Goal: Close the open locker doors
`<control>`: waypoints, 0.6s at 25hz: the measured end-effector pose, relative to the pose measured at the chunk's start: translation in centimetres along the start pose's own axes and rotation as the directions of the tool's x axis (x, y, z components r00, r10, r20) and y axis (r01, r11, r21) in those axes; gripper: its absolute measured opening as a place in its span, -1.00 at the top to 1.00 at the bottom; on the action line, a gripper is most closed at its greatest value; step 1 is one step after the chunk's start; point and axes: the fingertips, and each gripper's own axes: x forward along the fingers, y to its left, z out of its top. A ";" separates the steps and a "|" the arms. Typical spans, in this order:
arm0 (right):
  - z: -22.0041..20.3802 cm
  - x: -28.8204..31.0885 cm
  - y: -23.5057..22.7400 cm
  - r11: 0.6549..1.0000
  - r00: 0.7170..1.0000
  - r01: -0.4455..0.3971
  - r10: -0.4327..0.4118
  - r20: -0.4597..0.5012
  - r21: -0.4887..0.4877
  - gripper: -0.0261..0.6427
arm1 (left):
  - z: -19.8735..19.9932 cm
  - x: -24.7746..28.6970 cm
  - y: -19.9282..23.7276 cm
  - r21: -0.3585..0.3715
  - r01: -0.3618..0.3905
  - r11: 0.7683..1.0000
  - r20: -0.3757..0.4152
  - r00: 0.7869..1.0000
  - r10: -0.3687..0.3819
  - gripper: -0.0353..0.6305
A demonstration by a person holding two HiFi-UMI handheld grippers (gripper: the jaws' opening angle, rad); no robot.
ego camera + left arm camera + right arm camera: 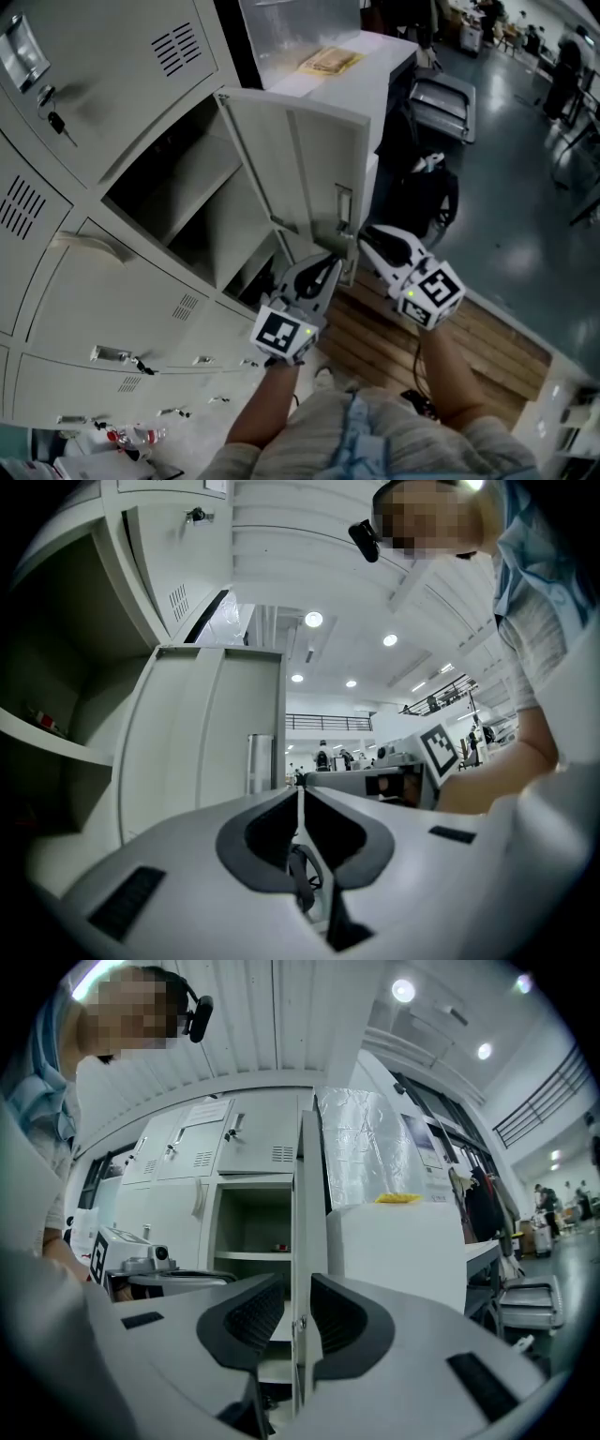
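Note:
One locker door (300,159) stands swung out from the bank of grey lockers (103,56), with its compartment and shelf (187,202) exposed. My right gripper (362,234) is at the door's free edge just below the latch plate (344,211). In the right gripper view the door's edge (302,1222) runs between the jaws, and the right gripper (296,1297) is shut on it. My left gripper (330,263) is beside the door's lower corner on the inner side. The left gripper (300,794) is shut with nothing between its pads, and the door's inner face (206,733) rises ahead of it.
A white cabinet (375,75) with a yellow packet (328,61) on top stands right behind the open door. Keys (56,122) hang in a closed locker above. A wooden pallet (394,347) lies underfoot, and a bottle (131,438) lies at the lockers' base.

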 end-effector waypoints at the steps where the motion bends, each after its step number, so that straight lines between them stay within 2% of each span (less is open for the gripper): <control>1: -0.2 0.2 -0.3 1.000 1.000 0.004 -0.004 0.001 0.003 0.73 | 0.0 0.0 0.1 0.002 0.007 1.000 -0.001 1.000 -0.007 0.88; 8: -1.8 1.7 -1.6 1.000 0.999 0.016 -0.015 -0.038 0.026 0.64 | -0.3 0.3 1.0 0.014 0.059 0.998 -0.005 0.998 -0.059 0.88; 15: -2.7 2.8 -1.8 0.999 0.997 0.005 -0.002 -0.079 0.033 0.64 | -1.0 0.3 0.5 -0.006 0.154 0.988 -0.011 0.988 -0.154 0.88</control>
